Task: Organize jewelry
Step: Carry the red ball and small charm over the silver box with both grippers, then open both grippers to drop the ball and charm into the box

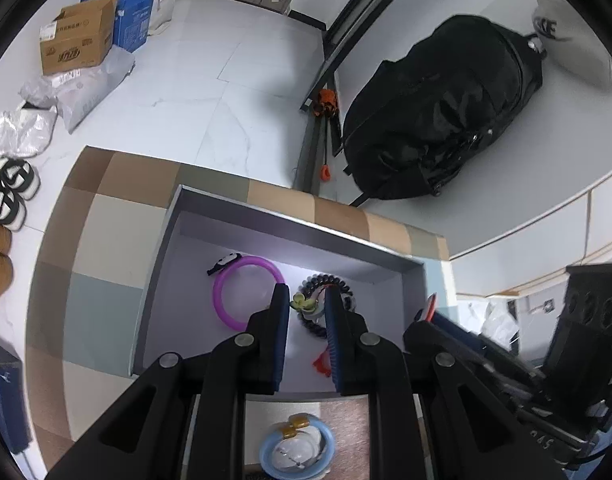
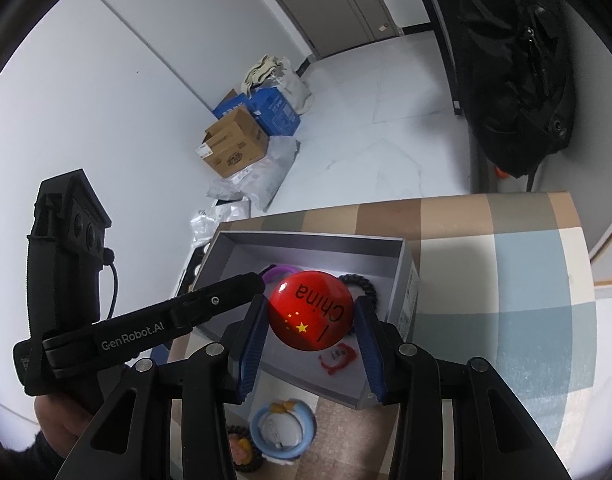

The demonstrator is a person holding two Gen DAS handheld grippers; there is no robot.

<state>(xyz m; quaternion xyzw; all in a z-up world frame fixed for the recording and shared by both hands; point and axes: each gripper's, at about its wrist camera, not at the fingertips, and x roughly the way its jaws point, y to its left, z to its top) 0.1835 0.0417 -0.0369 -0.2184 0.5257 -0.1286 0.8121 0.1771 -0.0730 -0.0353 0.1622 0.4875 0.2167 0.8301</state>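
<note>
Right gripper (image 2: pixel 310 340) is clamped on a round red glossy badge (image 2: pixel 310 311) printed "China" with yellow stars, blue pads pressing its two edges, held over the open grey cardboard box (image 2: pixel 402 304) on the checked tabletop (image 2: pixel 506 264). Left gripper (image 1: pixel 307 308) hangs over the same box, jaws apart, nothing gripped; a small green flower charm (image 1: pixel 300 301) lies between the tips on a black beaded bracelet (image 1: pixel 330 282). Also in the box: a purple ring bangle (image 1: pixel 245 292) and a small red-and-white charm (image 2: pixel 338 358). Still outside the box, near its front wall: a pale blue round bangle with yellow clasp (image 2: pixel 283 428) and a dark beaded piece (image 2: pixel 241 446), partly hidden.

Risks: badge is domed and slick, held only at its rim, so it could squirt out sideways and miss the box. Both grippers crowd one box; their fingers may collide or nudge the box. Dropped from height, the badge could bounce or land on the bracelet.
</note>
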